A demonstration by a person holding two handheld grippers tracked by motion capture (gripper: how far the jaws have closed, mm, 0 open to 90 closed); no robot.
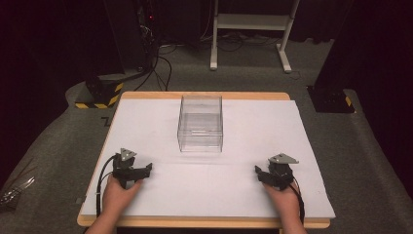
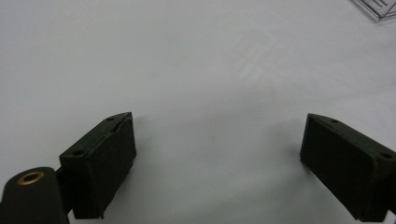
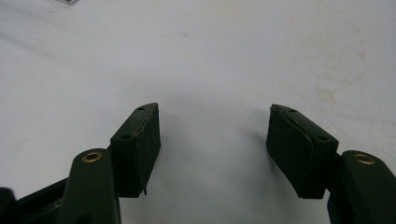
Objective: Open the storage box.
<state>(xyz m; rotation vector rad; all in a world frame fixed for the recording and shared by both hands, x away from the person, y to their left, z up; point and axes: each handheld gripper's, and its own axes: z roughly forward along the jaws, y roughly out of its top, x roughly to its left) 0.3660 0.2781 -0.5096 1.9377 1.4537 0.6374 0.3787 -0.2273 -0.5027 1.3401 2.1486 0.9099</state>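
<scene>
Both grippers, left gripper (image 1: 144, 170) & right gripper (image 1: 259, 174), empty, jaws apart, near clear box (image 1: 200, 124).

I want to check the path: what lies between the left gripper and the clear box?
Nothing: in the high view only bare white table surface separates the left gripper from the clear box.

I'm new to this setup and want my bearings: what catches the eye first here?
A clear plastic box stands alone mid-table on the white sheet. Nearer the person, the left gripper and right gripper rest at either side, both with jaws open and nothing between them.
</scene>
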